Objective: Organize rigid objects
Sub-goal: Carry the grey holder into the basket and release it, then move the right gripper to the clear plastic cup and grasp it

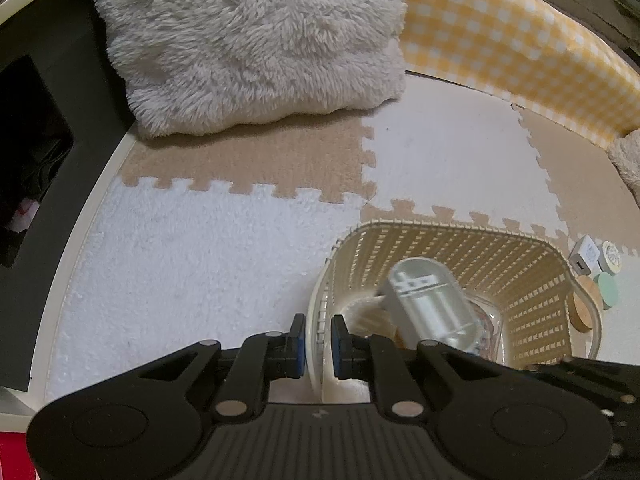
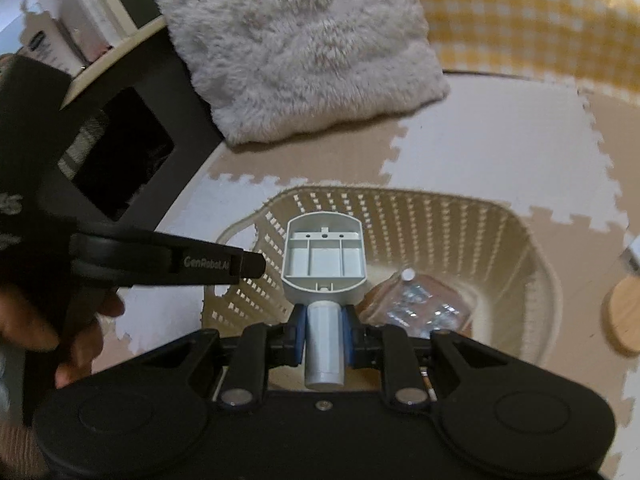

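Observation:
A cream woven basket (image 1: 536, 280) stands on the foam mat. My left gripper (image 1: 319, 340) is shut on the basket's left rim (image 1: 320, 312). My right gripper (image 2: 323, 338) is shut on the round stem of a grey plastic holder (image 2: 324, 252) and holds it above the basket (image 2: 460, 220). The holder also shows over the basket in the left wrist view (image 1: 430, 304). A clear container (image 2: 420, 300) with shiny pieces lies inside the basket. The left gripper's black body (image 2: 168, 264) shows at the basket's left side in the right wrist view.
A white charger (image 1: 584, 256), a round white item (image 1: 612, 256), a green disc (image 1: 608, 290) and a wooden disc (image 1: 584, 308) lie right of the basket. A fluffy grey cushion (image 1: 256, 40) and a yellow checked cushion (image 1: 520, 40) lie behind. A black cabinet (image 1: 48, 120) stands left.

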The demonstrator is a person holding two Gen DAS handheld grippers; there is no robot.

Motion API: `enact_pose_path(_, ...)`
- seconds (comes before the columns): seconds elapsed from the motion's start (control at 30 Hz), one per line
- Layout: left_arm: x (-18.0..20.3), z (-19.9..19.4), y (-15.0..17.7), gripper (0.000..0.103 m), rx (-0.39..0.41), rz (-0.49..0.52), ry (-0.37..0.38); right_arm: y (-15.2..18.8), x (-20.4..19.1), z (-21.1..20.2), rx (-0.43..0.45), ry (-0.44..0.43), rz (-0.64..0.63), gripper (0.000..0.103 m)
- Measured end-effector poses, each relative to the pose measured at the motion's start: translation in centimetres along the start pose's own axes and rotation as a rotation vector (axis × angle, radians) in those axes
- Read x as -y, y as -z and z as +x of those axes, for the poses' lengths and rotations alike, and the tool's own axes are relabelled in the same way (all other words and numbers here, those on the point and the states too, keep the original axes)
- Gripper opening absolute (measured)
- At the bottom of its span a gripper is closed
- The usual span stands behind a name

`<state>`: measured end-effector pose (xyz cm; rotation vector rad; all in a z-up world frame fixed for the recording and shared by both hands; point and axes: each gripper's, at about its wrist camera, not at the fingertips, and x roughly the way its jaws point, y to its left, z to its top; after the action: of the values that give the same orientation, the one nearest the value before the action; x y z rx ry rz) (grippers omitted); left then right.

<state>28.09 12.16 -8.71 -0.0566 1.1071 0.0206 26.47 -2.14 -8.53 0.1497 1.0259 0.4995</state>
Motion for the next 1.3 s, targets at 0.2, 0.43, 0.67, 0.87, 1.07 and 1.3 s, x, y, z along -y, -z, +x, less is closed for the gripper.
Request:
enact_pose_path(0.2,-0.1,0.0,0.0,0.014,0.001,-0.004,0.008,0.1,-0.3,1.6,-0.026,0.016,0.031,0.019)
enact_pose_path(0.43,-0.1,0.0,-0.1,0.014,0.001,-0.004,0.008,0.1,-0.1,3.0,-0.055,0.010,0.087,0.021)
enact_pose_path(0.67,-0.1,-0.1,0.0,0.014,0.003,-0.003,0.005,0.3,-0.7,3.0,-0.056,0.010,0.081,0.025)
enact_pose_path(0.87,-0.1,-0.1,0.0,0.014,0.003,-0.004,0.006,0.7,-0.9,2.7,-0.062,0.018,0.071,0.026)
enact_pose_path(1.07,-0.1,-0.1,0.0,0.014,0.003,-0.004,0.006,0.7,-1.1,1.9,-0.046,0.027,0.066,0.035)
enact_pose_path(1.3,-0.1,-0.1,0.0,0.014,0.003,-0.002,0.005,0.5,-0.9,0.0,-0.024,0.016,0.079,0.059)
